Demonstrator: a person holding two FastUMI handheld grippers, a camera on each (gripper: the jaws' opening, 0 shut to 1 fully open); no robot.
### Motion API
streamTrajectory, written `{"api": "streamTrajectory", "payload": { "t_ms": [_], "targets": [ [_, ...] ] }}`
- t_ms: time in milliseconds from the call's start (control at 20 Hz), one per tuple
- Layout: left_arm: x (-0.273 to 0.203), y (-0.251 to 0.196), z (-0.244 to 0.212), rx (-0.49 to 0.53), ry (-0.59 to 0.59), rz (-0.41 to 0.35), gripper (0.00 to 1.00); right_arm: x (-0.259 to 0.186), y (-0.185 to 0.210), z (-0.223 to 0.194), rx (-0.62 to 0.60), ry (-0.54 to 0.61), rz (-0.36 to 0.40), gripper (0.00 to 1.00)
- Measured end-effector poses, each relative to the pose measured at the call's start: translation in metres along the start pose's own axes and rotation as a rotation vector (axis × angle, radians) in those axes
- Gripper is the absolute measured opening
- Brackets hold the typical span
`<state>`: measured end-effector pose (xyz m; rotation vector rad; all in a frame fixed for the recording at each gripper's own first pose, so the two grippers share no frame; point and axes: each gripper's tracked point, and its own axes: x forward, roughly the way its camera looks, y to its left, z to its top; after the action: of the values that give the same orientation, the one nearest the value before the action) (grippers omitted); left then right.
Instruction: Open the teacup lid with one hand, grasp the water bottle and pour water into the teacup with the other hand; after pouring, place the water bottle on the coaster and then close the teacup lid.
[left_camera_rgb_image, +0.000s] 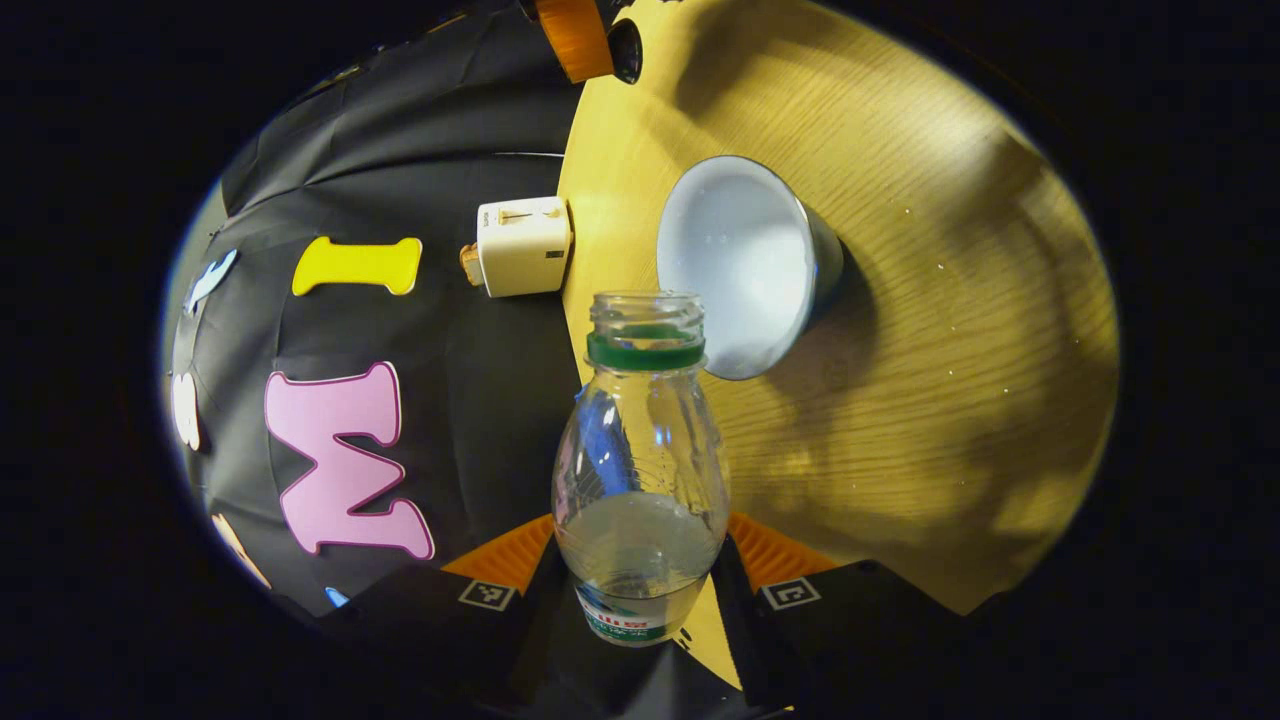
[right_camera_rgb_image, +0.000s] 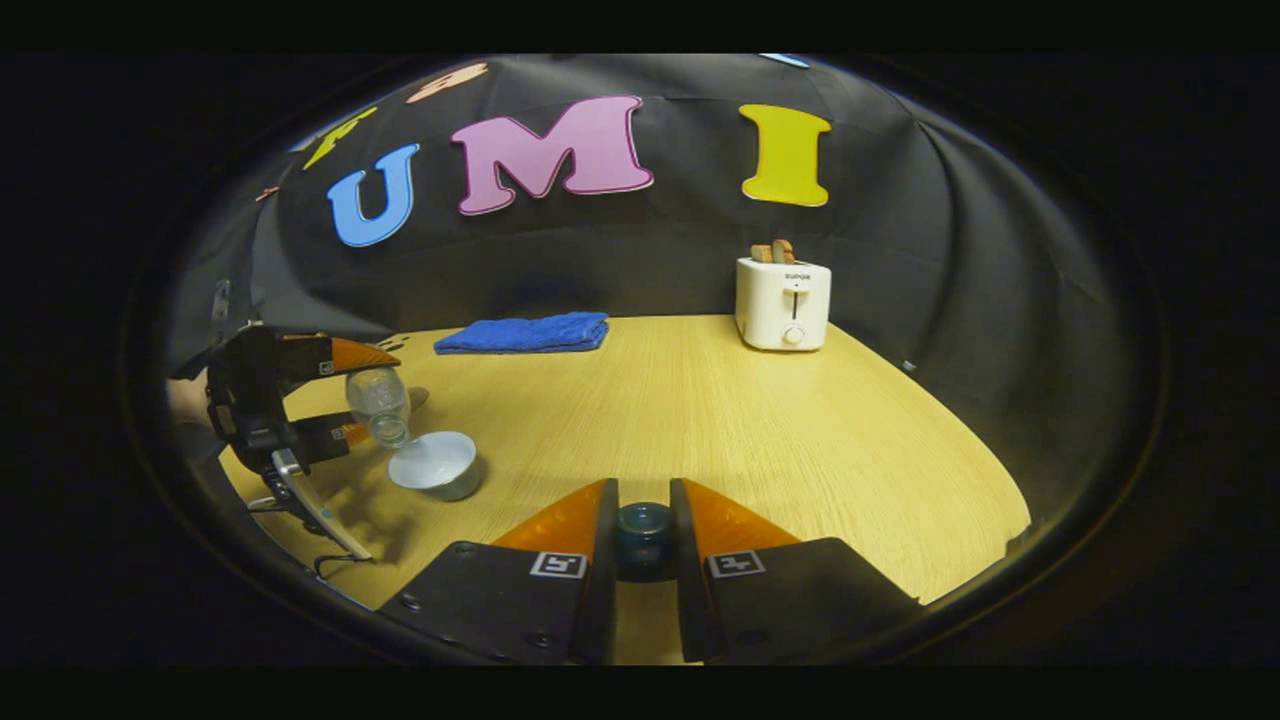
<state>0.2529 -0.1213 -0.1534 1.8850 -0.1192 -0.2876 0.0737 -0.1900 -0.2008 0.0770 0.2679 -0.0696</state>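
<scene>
Two tongs are in play on my rig. My left tongs (left_camera_rgb_image: 640, 585) are clamped on the water bottle (left_camera_rgb_image: 640, 470), one finger pressed against each side of its lower body. The bottle is uncapped, tipped over toward the teacup (left_camera_rgb_image: 745, 265), its mouth just at the cup's rim, with some water pooled low in the bottle. The teacup stands open on the tabletop (left_camera_rgb_image: 950, 350), pale inside.

In the right gripper view, my right tongs (right_camera_rgb_image: 645, 545) are closed narrowly on the teacup lid (right_camera_rgb_image: 645, 535), a small dark round piece held between both fingers above the tabletop (right_camera_rgb_image: 780, 430). Off to the left there I see the left tongs (right_camera_rgb_image: 345, 395) holding the bottle (right_camera_rgb_image: 380, 405) slanted above the teacup (right_camera_rgb_image: 437, 464). A white toaster (right_camera_rgb_image: 783, 303) and a folded blue cloth (right_camera_rgb_image: 525, 333) sit near the back wall, well apart from the cup.
</scene>
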Motion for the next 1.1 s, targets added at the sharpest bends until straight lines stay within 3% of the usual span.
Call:
{"api": "streamTrajectory", "payload": {
  "t_ms": [1100],
  "targets": [
    [0.021, 0.039, 0.003, 0.240, -0.088, 0.056, 0.74, -0.003, 0.003, 0.000, 0.011, -0.018, 0.010, 0.29]
  ]
}}
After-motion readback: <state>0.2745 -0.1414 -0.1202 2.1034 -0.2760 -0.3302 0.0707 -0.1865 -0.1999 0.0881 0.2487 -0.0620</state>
